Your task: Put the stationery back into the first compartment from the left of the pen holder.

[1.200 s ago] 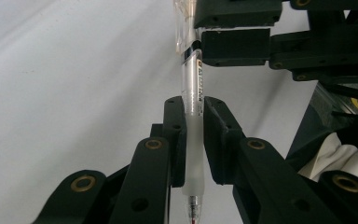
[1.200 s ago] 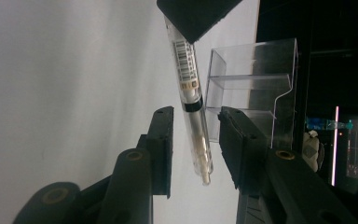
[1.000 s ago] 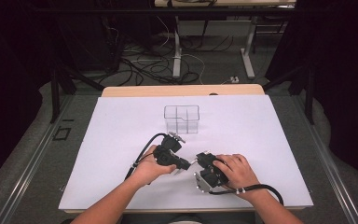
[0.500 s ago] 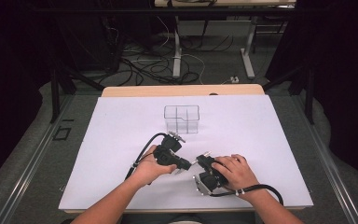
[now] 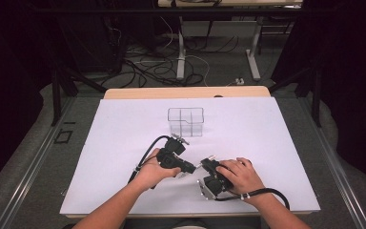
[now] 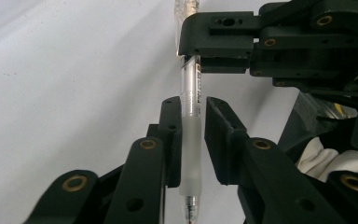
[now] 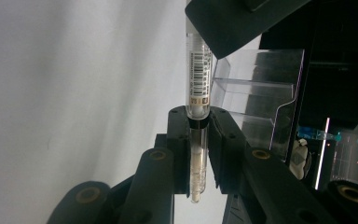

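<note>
A clear pen (image 6: 189,140) is seen passed between two hand-held grippers low over the white surface (image 5: 267,143), near its front edge. In the right gripper view, the right gripper (image 7: 197,140) is shown with its fingers (image 7: 179,144) pinched on the pen's barrel near one end. In the left gripper view, the left gripper (image 6: 191,135) is shown with its fingers (image 6: 219,135) slightly spread about the frosted grip, a gap showing on one side; its jaws have just been opening. The handover is judged all but done. The clear divided box (image 5: 186,121), standing farther back and well apart, is not yet reached; the pen's placing there is presumably left.
</note>
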